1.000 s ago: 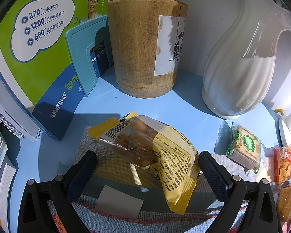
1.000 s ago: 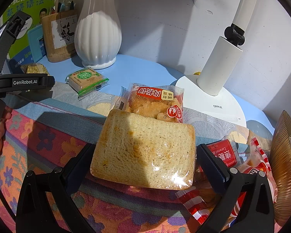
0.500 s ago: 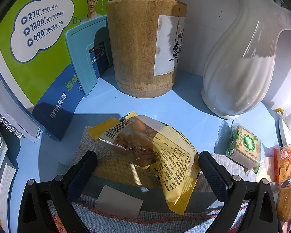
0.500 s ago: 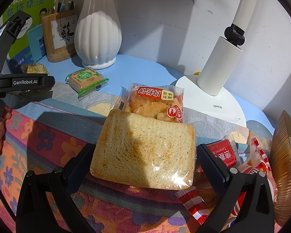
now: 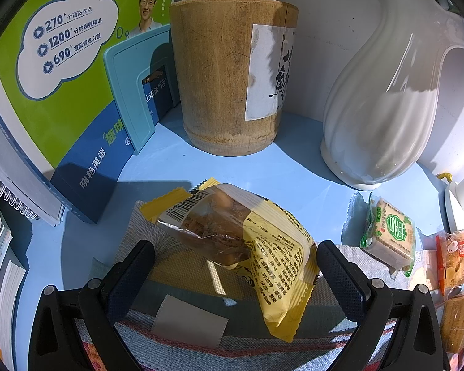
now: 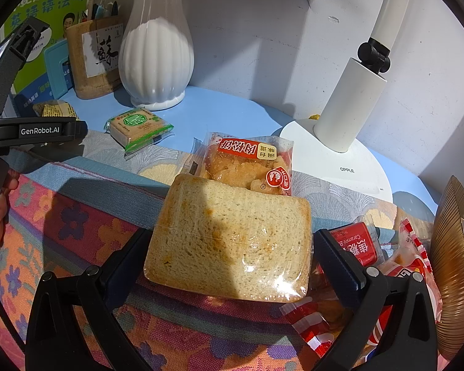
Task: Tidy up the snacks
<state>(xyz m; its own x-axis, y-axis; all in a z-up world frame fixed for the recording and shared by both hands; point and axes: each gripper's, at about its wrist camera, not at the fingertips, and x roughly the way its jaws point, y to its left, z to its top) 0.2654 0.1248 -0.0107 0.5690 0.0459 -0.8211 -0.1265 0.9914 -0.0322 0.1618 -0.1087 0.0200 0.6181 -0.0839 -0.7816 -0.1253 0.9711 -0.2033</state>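
Note:
My left gripper is open over the cloth's far corner. A yellow snack packet lies tilted between its fingers, close to the right finger and apart from the left one. My right gripper is open at about the same width. A clear-wrapped slice of bread fills the gap, its edges right at both fingers. Behind the bread lies a red-labelled pastry packet. A green-labelled biscuit packet rests at the cloth's edge.
A wooden pen holder, a white vase and standing books line the back of the blue table. A white lamp base sits at right. More red snack packets and a ribbed brown basket crowd the right side.

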